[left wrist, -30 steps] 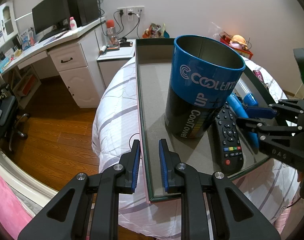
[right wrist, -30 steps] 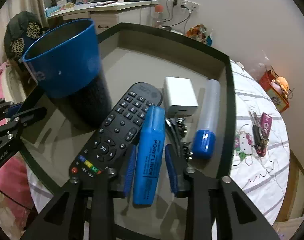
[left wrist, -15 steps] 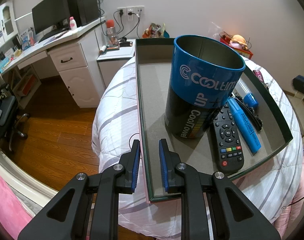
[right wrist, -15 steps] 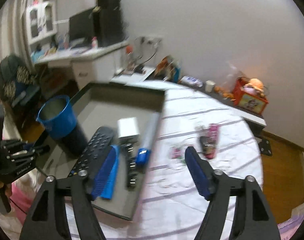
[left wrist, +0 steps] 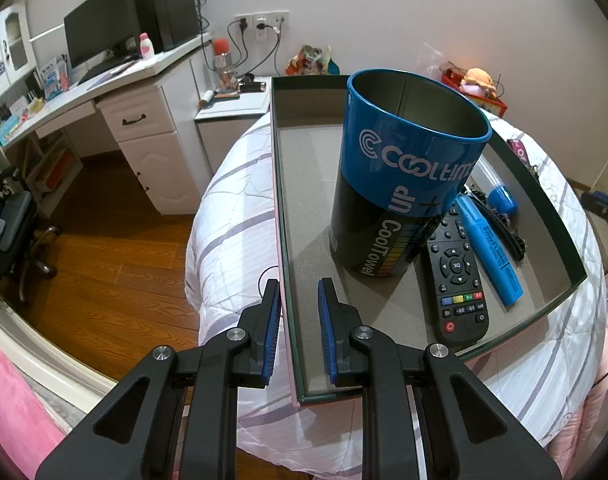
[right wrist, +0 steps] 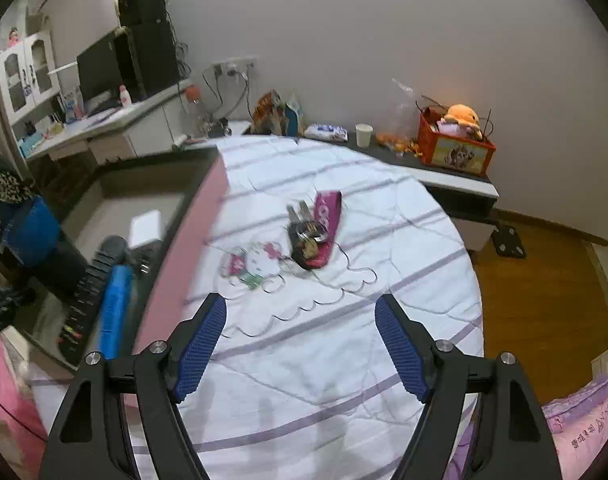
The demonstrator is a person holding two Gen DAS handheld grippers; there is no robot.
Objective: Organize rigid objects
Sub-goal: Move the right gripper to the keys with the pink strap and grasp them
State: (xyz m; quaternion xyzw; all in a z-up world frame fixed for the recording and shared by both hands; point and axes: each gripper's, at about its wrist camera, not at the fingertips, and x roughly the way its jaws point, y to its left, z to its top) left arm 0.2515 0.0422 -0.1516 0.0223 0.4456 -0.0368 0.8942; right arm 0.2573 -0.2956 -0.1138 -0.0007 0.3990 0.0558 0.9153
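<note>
Two grippers: both in view, neither holding an object.
Left gripper [left wrist: 300,326]: jaws narrowly parted, straddling the tray [left wrist: 284,248] wall at lower centre.
Right gripper [right wrist: 300,346]: jaws wide apart, empty, above the bed [right wrist: 343,360].
Keys [right wrist: 309,236]: on the bed, frame centre.
Remote [left wrist: 457,280]: inside the tray, lower right.

We see a big can [left wrist: 403,184] in the middle of the left view, blue on top and black below, with white letters. Beside it lie a black remote [left wrist: 457,280] with coloured buttons and a bright blue marker [left wrist: 489,248]. The tray [left wrist: 288,240] is grey inside, pink outside. The bed cover [right wrist: 343,340] is white with purple stripes. The keys [right wrist: 315,232] have a pink strap.
</note>
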